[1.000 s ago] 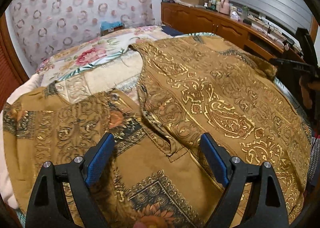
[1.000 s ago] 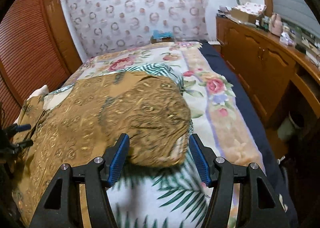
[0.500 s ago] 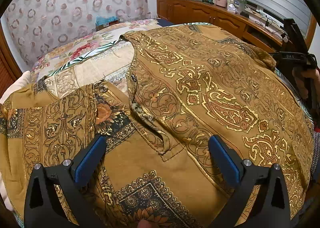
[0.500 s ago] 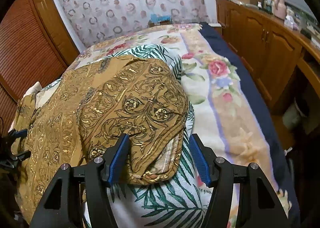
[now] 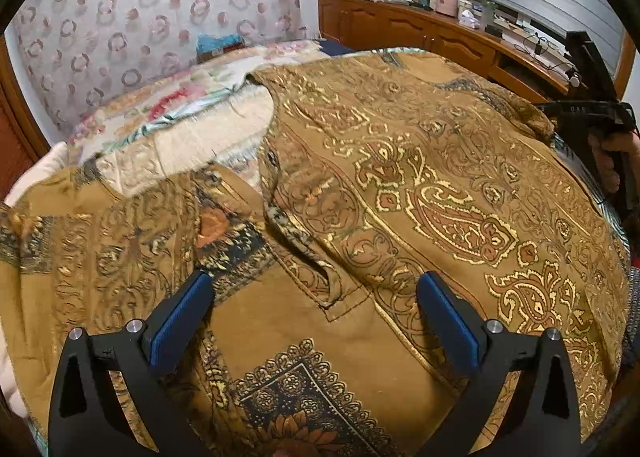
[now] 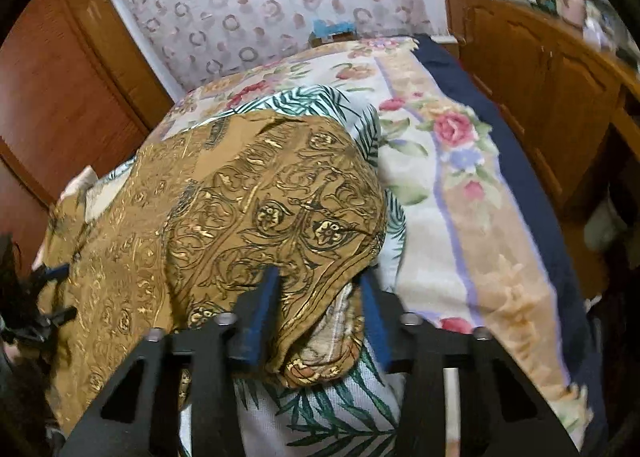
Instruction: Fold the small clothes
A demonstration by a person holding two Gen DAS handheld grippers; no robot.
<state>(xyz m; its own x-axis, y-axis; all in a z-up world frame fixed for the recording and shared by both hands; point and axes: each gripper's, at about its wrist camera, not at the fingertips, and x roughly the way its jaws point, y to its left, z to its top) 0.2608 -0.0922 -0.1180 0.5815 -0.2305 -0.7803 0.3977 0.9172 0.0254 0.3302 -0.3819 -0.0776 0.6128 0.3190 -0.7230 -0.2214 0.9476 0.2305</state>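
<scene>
A mustard-gold paisley shirt (image 5: 420,193) lies spread on the bed, collar and placket toward my left gripper (image 5: 312,305). That gripper is open and hovers just above the chest of the shirt, holding nothing. In the right wrist view the shirt's sleeve end (image 6: 280,217) bulges up on the bedspread. My right gripper (image 6: 320,317) has its blue pads closing around the sleeve's cuff edge, with cloth bunched between them. The right gripper also shows in the left wrist view (image 5: 592,113) at the far right edge of the shirt.
The bed carries a floral and palm-leaf bedspread (image 6: 440,161). A wooden sideboard (image 5: 420,29) with bottles and boxes runs along the right wall. A patterned curtain (image 5: 160,9) hangs behind the bed, and a wooden slatted door (image 6: 60,97) stands left.
My right gripper has moved forward over the sleeve cuff and its jaws have narrowed onto the cloth. My left gripper stayed open and shifted slightly above the shirt's chest.
</scene>
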